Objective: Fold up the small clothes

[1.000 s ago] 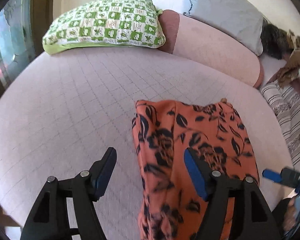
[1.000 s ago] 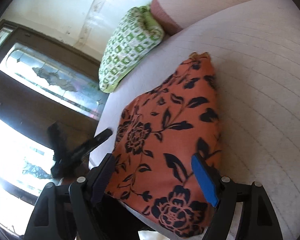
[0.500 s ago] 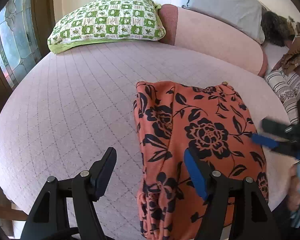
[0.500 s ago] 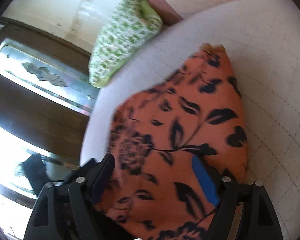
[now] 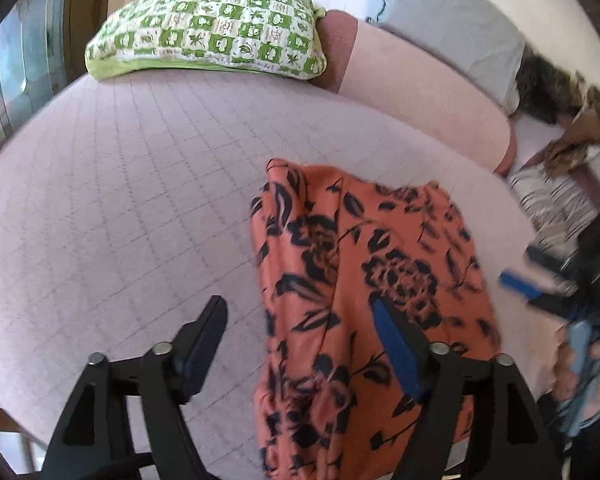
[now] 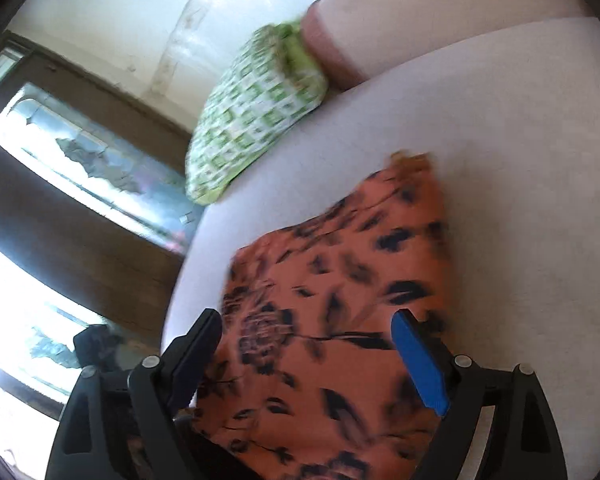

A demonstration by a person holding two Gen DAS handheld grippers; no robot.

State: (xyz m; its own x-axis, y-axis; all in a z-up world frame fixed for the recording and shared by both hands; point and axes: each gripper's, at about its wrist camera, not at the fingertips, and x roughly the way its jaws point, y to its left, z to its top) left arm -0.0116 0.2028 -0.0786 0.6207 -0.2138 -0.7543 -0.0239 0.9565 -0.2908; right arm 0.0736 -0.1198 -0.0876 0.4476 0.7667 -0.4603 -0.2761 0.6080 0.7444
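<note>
An orange garment with a black flower print (image 5: pixel 380 276) lies folded on the pale pink quilted bed (image 5: pixel 120 200), its near end hanging over the front edge. My left gripper (image 5: pixel 298 312) hovers over the garment's left border. Its jaws are opening, and the pads touch no cloth. My right gripper (image 6: pixel 304 324) hangs above the garment (image 6: pixel 340 264) from the other side. Its jaws are also opening, with the cloth lying below and between them, unpinched. The left wrist view shows that right gripper (image 5: pixel 540 284) at the garment's right edge, with a person's hand behind it.
A green checked pillow (image 5: pixel 208 36) and a pink bolster (image 5: pixel 420 92) line the back of the bed, with a grey pillow (image 5: pixel 452 28) behind. Striped cloth (image 5: pixel 556 204) and a brown furry heap (image 5: pixel 560 92) lie at the right. A dark-framed window (image 6: pixel 80 160) stands beyond the left edge.
Both pairs of jaws stand wider than before. The right gripper has drawn back, so more of the garment and bed show in its view. The garment stays on the bed.
</note>
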